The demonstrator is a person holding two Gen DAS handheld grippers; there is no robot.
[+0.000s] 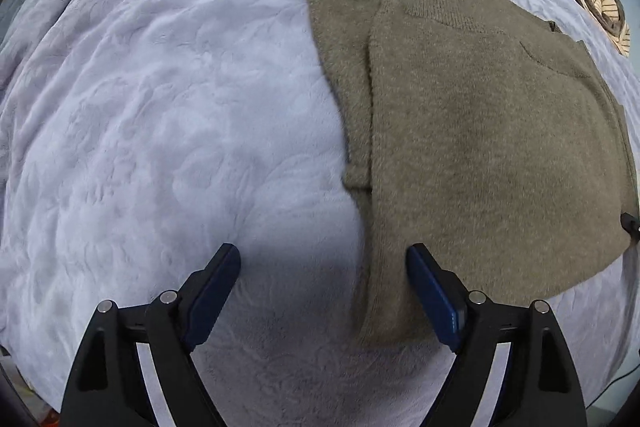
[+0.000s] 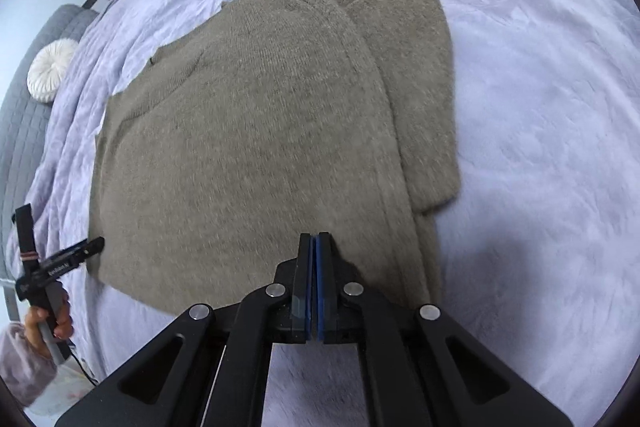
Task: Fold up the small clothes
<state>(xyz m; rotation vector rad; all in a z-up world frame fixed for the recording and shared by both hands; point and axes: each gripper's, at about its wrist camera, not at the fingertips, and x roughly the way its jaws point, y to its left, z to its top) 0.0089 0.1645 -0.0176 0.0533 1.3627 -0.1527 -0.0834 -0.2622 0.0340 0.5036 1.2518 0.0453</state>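
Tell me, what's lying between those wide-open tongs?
Mostly bare lilac blanket. The left tongs hover over it with the olive sweater's edge reaching the right finger, seen in the left wrist view.

Left gripper (image 1: 323, 259) pointing steeply down, jaws spread wide with nothing between the pads, right gripper (image 2: 315, 241) angled down, blue pads pressed together and empty, person's hand (image 2: 48, 323) gripping the left gripper's handle
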